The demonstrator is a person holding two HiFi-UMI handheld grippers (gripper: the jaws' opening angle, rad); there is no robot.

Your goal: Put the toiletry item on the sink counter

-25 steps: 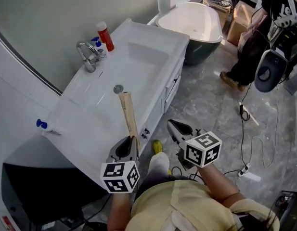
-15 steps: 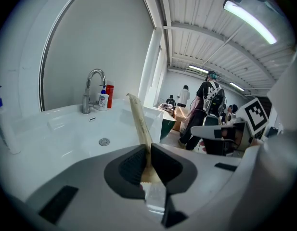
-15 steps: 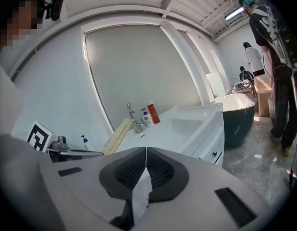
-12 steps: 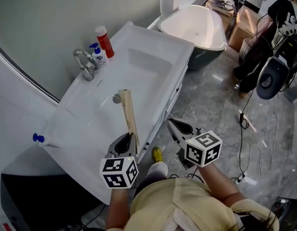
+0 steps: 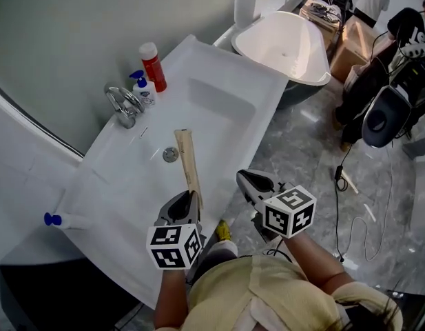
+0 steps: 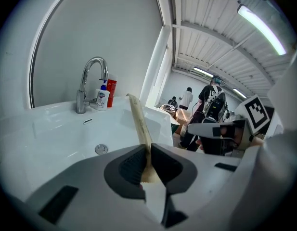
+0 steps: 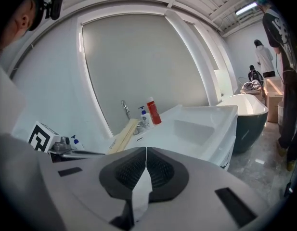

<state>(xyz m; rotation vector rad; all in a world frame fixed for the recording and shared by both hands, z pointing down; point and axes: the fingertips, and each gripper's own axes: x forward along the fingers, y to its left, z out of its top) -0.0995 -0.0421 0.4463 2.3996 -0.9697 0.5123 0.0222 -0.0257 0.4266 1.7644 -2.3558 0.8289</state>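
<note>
- Two handheld grippers sit low in the head view, in front of the white sink counter [image 5: 122,185].
- The left gripper [image 5: 189,198] is clamped on the near end of the toiletry item [image 5: 188,164], a long, flat, tan strip. In the left gripper view its pads pinch the strip from both sides.
- The strip reaches from the counter's front edge in over the basin [image 5: 219,119]. In the head view its far end lies just beside the drain [image 5: 170,154]; from the left gripper view it slants upward, clear of the surface.
- The right gripper [image 5: 245,178] has its jaws pressed together with nothing between them, out past the counter's front edge, above the grey floor [image 5: 302,157].
- Along the back edge stand a chrome faucet [image 5: 122,103], a blue pump bottle [image 5: 140,88] and a red bottle [image 5: 153,58].
- A blue-capped bottle [image 5: 55,219] lies at the counter's left end.
</note>
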